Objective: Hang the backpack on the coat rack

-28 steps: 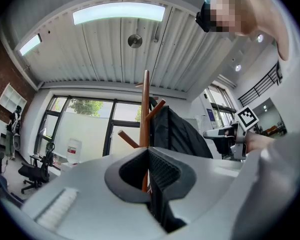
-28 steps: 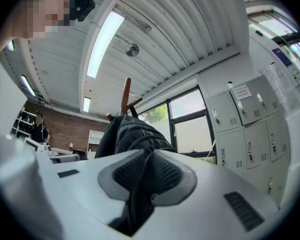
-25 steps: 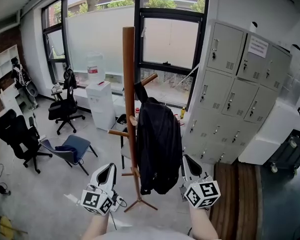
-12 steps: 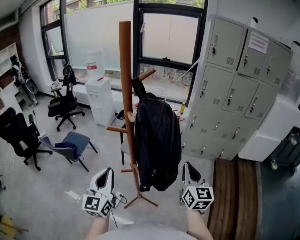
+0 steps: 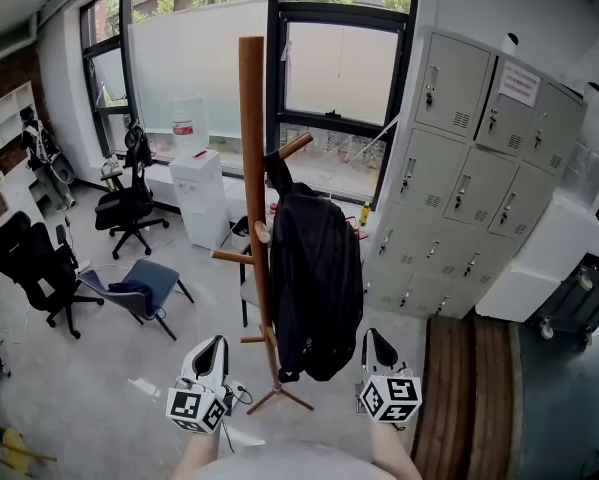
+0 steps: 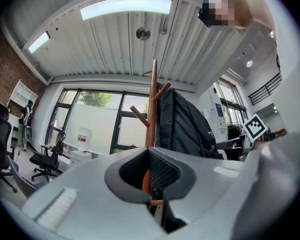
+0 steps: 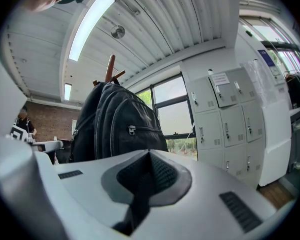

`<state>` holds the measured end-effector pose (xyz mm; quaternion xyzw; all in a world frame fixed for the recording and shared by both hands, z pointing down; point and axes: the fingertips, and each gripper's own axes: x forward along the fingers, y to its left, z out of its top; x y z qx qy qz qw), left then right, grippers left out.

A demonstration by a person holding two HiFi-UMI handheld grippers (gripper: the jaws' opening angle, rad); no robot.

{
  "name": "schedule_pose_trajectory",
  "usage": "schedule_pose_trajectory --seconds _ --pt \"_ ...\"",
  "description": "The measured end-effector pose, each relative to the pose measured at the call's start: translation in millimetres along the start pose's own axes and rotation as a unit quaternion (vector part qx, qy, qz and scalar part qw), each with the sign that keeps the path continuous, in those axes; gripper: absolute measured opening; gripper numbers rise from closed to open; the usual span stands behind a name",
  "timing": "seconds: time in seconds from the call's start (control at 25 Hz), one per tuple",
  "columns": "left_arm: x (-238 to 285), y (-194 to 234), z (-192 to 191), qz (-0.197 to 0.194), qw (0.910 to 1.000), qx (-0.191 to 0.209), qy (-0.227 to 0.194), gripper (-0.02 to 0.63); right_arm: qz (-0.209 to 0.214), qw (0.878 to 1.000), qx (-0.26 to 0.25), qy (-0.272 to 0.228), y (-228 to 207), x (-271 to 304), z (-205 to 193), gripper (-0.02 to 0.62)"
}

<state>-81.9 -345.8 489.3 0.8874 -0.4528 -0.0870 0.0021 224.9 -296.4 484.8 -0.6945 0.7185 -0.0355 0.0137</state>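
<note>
Now, black fabric backpack (image 5: 314, 278) on wooden coat rack (image 5: 251, 148), left gripper (image 5: 216, 342), right gripper (image 5: 375, 336) closed, empty.

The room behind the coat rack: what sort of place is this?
Most likely an office or lab workspace. A bank of grey metal lockers lines the right wall, black swivel office chairs stand on the left, and a water dispenser sits below the large windows.
</note>
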Motion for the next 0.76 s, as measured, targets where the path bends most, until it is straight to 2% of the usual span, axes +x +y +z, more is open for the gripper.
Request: schedule_pose_trajectory --seconds 0.76 --pt "2 2 -5 -0.012 0.9998 -0.005 0.012 0.011 0.01 1.0 0.008 0.015 9 1 -12 0.008"
